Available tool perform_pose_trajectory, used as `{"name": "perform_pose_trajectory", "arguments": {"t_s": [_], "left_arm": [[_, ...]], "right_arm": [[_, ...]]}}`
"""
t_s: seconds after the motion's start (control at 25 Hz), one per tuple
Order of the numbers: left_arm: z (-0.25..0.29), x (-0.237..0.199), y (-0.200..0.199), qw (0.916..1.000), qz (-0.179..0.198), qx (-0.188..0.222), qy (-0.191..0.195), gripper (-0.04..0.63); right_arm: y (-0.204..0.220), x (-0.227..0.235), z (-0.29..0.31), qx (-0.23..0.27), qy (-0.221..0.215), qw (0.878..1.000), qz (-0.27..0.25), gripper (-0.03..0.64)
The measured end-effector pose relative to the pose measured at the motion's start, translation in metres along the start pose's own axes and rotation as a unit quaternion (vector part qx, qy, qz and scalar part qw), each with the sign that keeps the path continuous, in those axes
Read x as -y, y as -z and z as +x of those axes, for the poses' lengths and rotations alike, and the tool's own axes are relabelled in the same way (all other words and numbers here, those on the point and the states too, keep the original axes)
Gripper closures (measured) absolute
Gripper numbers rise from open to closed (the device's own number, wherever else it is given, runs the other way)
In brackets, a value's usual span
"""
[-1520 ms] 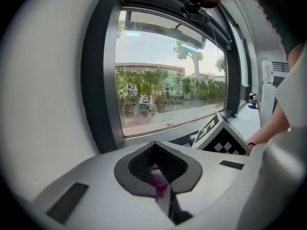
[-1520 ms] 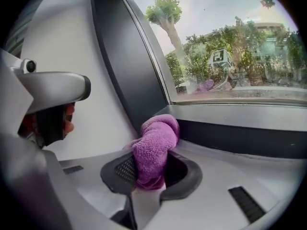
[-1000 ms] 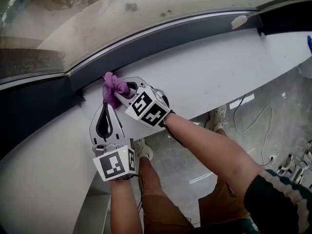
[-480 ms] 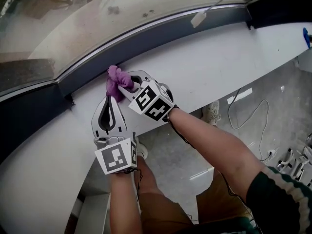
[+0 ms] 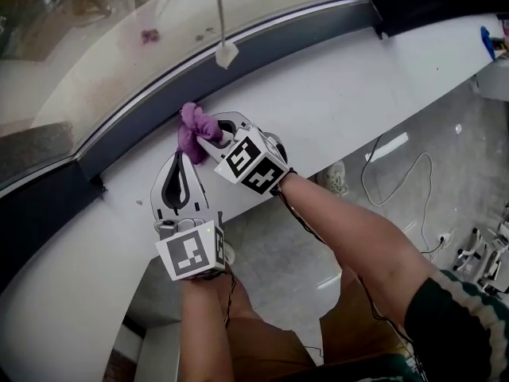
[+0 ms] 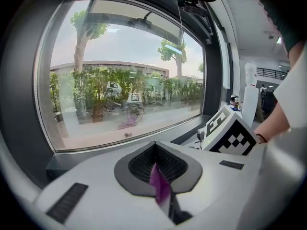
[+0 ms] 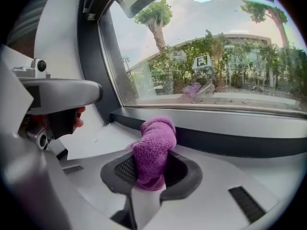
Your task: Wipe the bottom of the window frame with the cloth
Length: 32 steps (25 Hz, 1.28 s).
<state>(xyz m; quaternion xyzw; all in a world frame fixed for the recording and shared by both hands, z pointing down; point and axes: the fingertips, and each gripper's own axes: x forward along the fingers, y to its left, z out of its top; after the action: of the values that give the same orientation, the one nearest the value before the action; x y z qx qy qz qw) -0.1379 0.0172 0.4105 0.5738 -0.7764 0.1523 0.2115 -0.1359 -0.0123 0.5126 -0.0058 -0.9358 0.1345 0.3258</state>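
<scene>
A purple cloth (image 5: 193, 128) is bunched against the dark bottom rail of the window frame (image 5: 270, 38), above the white sill (image 5: 358, 78). My right gripper (image 5: 203, 138) is shut on the cloth; in the right gripper view the cloth (image 7: 153, 145) stands up between the jaws of my right gripper (image 7: 148, 178), just short of the dark rail (image 7: 230, 143). My left gripper (image 5: 185, 156) lies on the sill just below and left of it. In the left gripper view a thin purple strip of the cloth (image 6: 158, 182) is pinched where my left gripper (image 6: 160, 188) is shut.
A blind-cord pull (image 5: 227, 54) hangs in front of the glass, right of the cloth. The sill runs on to the right towards a dark corner post (image 5: 398, 6). Below the sill are the floor, a white cable (image 5: 398, 181) and the person's shoe (image 5: 338, 173).
Both grippers and the cloth have slid a little to the right along the bottom rail, away from the frame joint at the left. Both stay shut on the cloth.
</scene>
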Motion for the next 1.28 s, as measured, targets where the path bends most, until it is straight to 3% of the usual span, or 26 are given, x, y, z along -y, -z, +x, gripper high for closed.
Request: {"name": "perform_pose_trajectory", "arguments": {"t_s": [1.08, 1.28], "left_arm": [[0.102, 0.161, -0.027, 0.9934, 0.039, -0.017, 0.106, 0.589], [0.11, 0.176, -0.037, 0.9918, 0.043, -0.017, 0.119, 0.589]], "right_arm": [[0.052, 0.159, -0.115, 0.009, 0.09, 0.994, 0.054, 0.514], [0.052, 0.171, -0.126, 0.008, 0.102, 0.993, 0.057, 0.514]]}}
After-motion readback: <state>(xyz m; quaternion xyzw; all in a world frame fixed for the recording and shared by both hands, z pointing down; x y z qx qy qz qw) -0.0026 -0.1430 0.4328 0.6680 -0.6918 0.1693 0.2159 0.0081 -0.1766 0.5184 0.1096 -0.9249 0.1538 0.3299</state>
